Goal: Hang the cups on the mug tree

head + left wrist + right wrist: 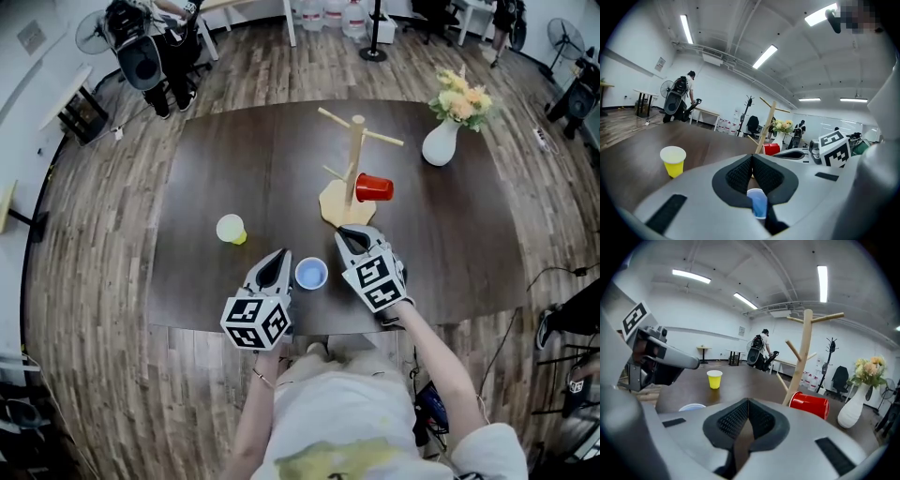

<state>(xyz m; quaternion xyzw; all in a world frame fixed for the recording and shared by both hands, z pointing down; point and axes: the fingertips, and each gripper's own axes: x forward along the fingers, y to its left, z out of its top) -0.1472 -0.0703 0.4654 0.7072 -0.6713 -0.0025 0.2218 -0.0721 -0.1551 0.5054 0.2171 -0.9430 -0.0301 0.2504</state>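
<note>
Cup (311,274), blue, nr table (234,150) front edge

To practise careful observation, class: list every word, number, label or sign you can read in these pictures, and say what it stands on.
No text here can be read.
Left cube and right cube: black-and-white square patterns, no letters or digits.
Wall sign: too small to read.
Bottles: labels too small to read.
Red cup, yellow cup, blue cup: no print visible.

Left tongs (277,260) and right tongs (353,234) side by side, both pinched together, tilted slightly downward.
</note>
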